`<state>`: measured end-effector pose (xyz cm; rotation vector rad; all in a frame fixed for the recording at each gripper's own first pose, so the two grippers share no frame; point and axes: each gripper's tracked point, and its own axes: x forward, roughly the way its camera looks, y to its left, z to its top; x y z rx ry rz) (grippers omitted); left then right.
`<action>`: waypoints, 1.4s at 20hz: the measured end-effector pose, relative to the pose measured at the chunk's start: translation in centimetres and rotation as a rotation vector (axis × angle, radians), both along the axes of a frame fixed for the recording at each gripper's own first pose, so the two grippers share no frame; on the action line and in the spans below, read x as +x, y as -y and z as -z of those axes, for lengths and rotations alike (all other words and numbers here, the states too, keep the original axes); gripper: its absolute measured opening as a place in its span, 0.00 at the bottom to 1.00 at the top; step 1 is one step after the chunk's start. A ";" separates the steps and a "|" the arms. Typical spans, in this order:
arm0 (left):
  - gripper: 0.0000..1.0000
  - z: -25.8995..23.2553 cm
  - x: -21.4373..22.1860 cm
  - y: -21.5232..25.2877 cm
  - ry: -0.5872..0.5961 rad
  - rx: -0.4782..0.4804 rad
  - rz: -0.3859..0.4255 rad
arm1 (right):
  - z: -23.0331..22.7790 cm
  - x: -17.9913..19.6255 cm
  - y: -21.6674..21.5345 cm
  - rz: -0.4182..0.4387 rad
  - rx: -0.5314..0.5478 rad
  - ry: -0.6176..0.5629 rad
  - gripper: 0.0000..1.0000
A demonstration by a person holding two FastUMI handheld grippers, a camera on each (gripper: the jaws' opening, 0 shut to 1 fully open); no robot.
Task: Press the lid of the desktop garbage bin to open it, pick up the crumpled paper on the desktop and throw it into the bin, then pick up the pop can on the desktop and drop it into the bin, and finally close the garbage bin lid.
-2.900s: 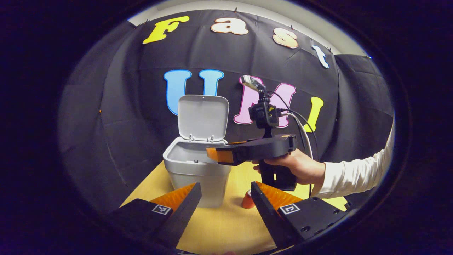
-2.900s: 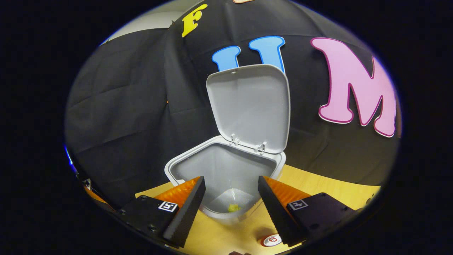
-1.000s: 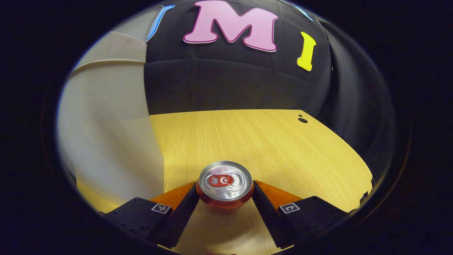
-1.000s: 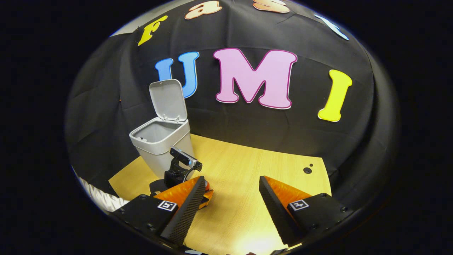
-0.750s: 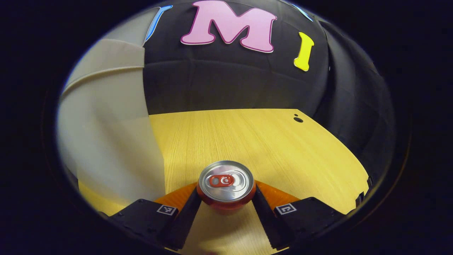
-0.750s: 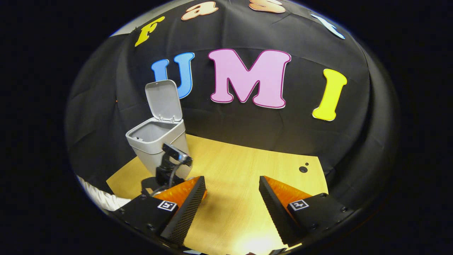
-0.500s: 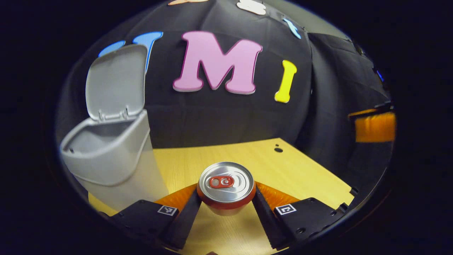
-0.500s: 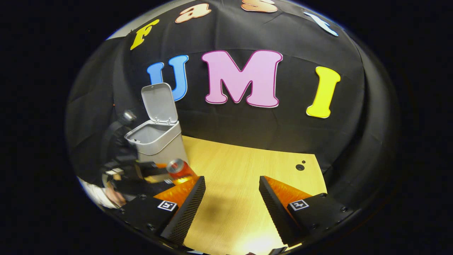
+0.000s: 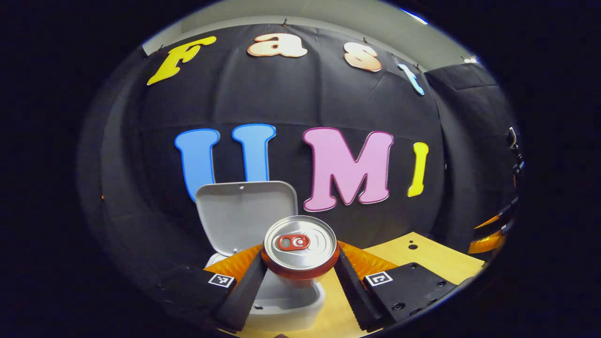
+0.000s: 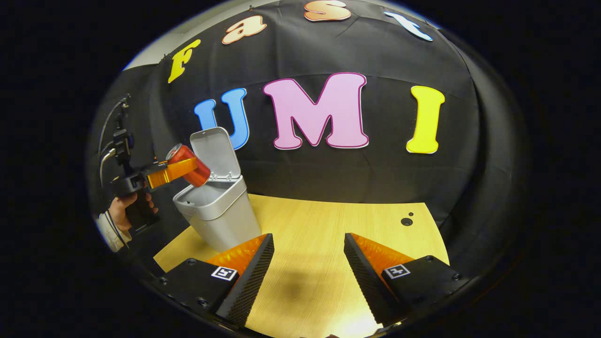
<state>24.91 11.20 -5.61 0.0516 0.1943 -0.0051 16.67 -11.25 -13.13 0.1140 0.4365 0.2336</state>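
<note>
Here the bin [image 10: 217,213] stands alone on the table [image 10: 328,234].

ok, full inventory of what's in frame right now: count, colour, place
pop can: one, red with a silver top, clamped between the left gripper's fingers, in the air above the bin's open mouth
garbage bin: one, grey, standing on the desktop at its far left in the right gripper view
bin lid: one, grey, swung up and open behind the can
desktop: one, light wood, with two small dark holes near its far right edge
left gripper: one, shut on the can
right gripper: one, fingers apart with nothing between them, over the desktop
hand: one, with a white sleeve, holding the left gripper's handle
</note>
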 end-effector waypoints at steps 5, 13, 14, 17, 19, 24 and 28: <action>0.86 2.9 1.0 -5.2 -0.051 0.013 -0.094 | 0.7 -1.0 0.3 0.005 0.010 -0.013 0.96; 0.96 2.0 1.2 -6.0 -0.046 -0.035 -0.161 | 1.4 -2.1 2.7 0.069 0.032 -0.028 0.96; 0.96 1.1 1.6 -5.9 -0.031 -0.026 -0.156 | 1.5 -2.1 3.0 0.076 0.035 -0.028 0.97; 0.95 -3.1 3.2 -5.8 0.047 -0.016 -0.140 | 1.8 -2.2 3.5 0.096 0.050 -0.032 0.98; 0.95 -6.3 5.0 -5.7 0.099 -0.030 -0.120 | 2.1 -2.4 3.8 0.102 0.056 -0.038 0.98; 0.95 -12.2 11.3 -8.4 0.198 -0.016 -0.139 | 3.0 -3.2 3.6 0.101 0.054 -0.049 0.98; 0.93 -10.6 15.3 -8.4 0.144 0.105 -0.106 | 3.8 -3.4 3.9 0.124 0.086 -0.068 0.98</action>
